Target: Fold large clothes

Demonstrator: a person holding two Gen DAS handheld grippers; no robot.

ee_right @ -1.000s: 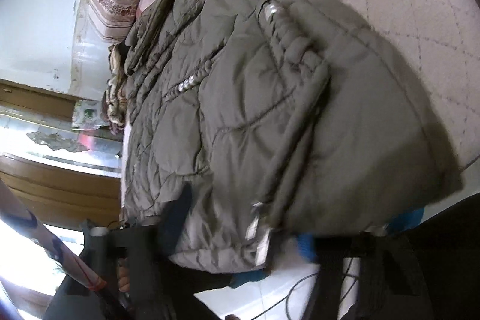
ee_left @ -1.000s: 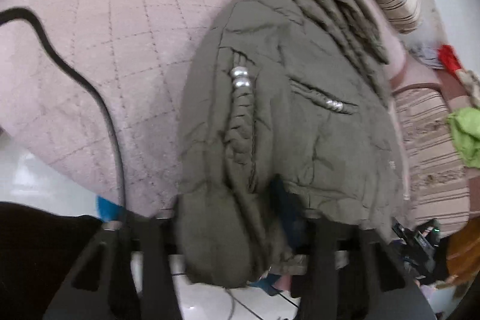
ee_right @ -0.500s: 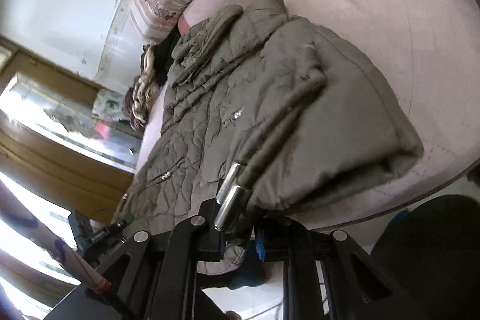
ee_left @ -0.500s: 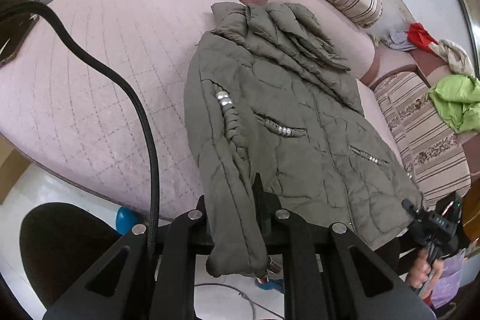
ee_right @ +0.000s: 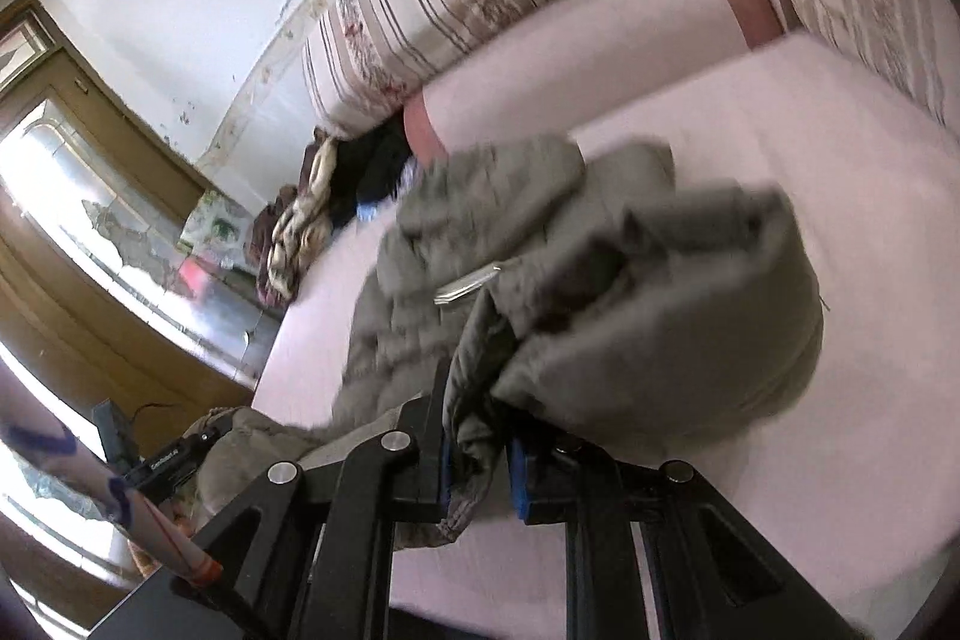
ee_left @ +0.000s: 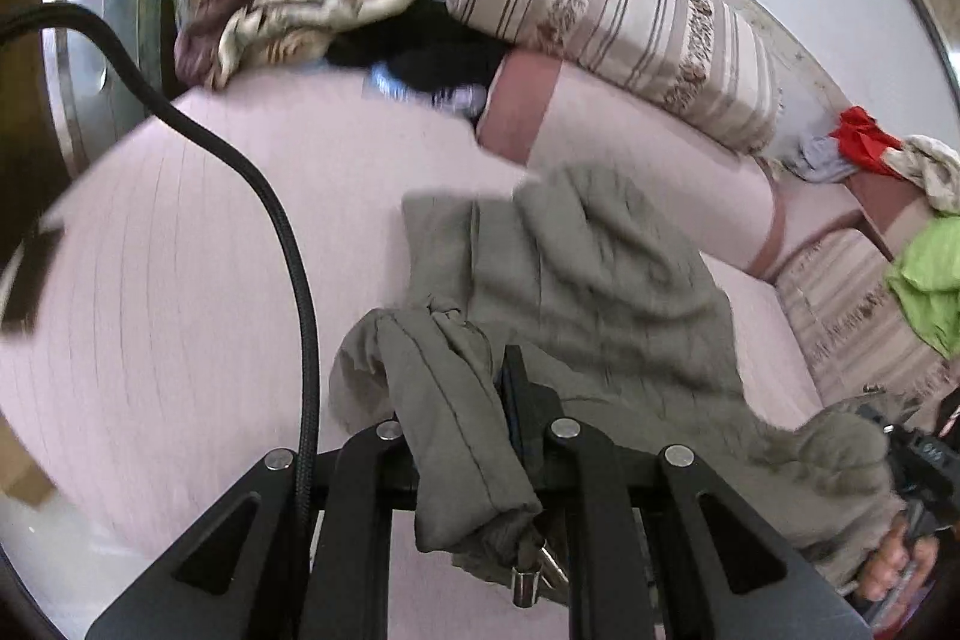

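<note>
An olive-green quilted jacket (ee_left: 588,280) lies bunched on the pink quilted bed (ee_left: 180,280). My left gripper (ee_left: 468,436) is shut on the jacket's hem, which hangs down between its fingers with metal cord ends below. In the right wrist view the jacket (ee_right: 630,292) is doubled over into a thick bundle. My right gripper (ee_right: 480,460) is shut on another part of the hem, held above the bed. The other gripper shows at the right edge of the left wrist view (ee_left: 912,460), under the cloth.
A striped bolster pillow (ee_left: 612,16) and a pile of clothes (ee_left: 288,22) lie at the head of the bed. A green garment (ee_left: 930,274) and a red one (ee_left: 864,142) lie at the right. A black cable (ee_left: 288,244) crosses the left. A wooden cabinet (ee_right: 90,232) stands beside the bed.
Both grippers have lifted the jacket's hem and carried it toward the collar, folding the lower half up. The jacket went from flat to bunched and doubled over.
</note>
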